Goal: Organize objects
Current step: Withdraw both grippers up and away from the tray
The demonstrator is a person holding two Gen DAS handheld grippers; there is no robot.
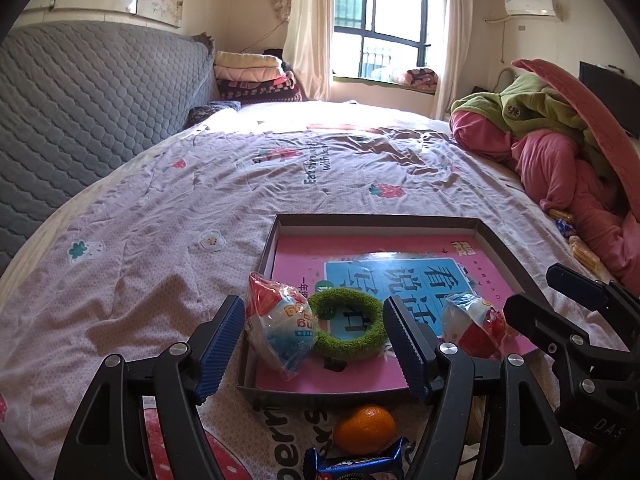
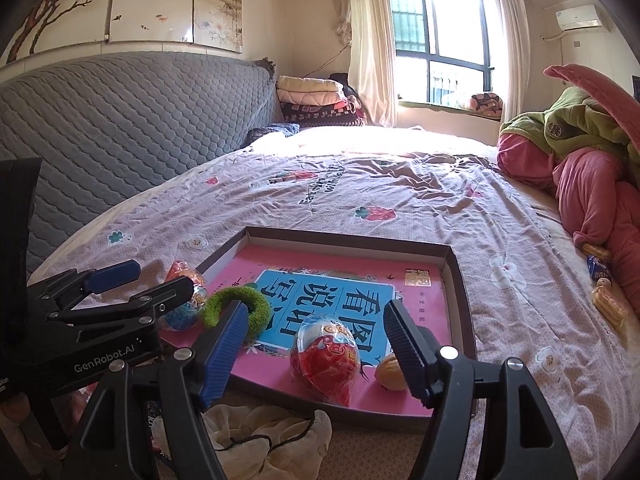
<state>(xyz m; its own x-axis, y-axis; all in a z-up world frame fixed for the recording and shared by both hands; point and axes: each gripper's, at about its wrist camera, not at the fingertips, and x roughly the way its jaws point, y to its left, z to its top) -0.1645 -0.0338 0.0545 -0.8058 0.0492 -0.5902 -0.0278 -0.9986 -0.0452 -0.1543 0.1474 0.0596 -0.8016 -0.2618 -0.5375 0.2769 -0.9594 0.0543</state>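
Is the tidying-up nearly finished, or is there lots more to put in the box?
Partly. The box already holds two wrapped snacks, a green ring and a walnut. Both grippers, left and right, are open and empty. The orange and blue packet wait outside.

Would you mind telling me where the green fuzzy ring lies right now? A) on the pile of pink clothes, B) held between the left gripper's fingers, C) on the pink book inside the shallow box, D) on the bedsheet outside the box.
C: the green fuzzy ring lies flat on the pink book inside the shallow box, with a wrapped snack beside it.
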